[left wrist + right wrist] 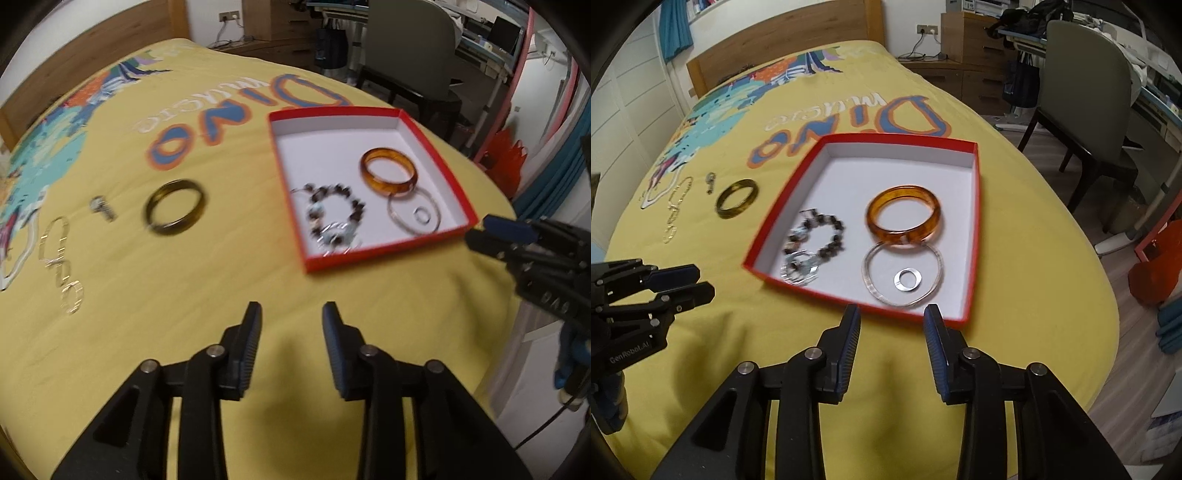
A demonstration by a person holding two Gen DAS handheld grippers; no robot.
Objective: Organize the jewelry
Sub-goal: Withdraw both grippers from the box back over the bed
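A red box [384,249] [820,293] with a white floor lies on the yellow bedspread. In it are an amber bangle [388,175] [903,220], a dark beaded bracelet [338,214] [816,240], a thin clear bangle [413,216] [901,275] and a small silver ring [422,215] [907,280]. Left of the box lie a dark olive bangle [175,211] [736,198], a small silver charm [101,207] [710,181] and a gold chain [61,266] [675,210]. My left gripper [291,325] [685,286] hovers open and empty before the box. My right gripper [892,325] [495,232] is open and empty at the box's near rim.
The bedspread [221,280] carries a blue "Dino" print [243,118] and a colourful picture at the left. A wooden headboard [775,44] stands behind. A grey chair [1086,110], desks and a red object [1156,266] on the floor stand to the right of the bed.
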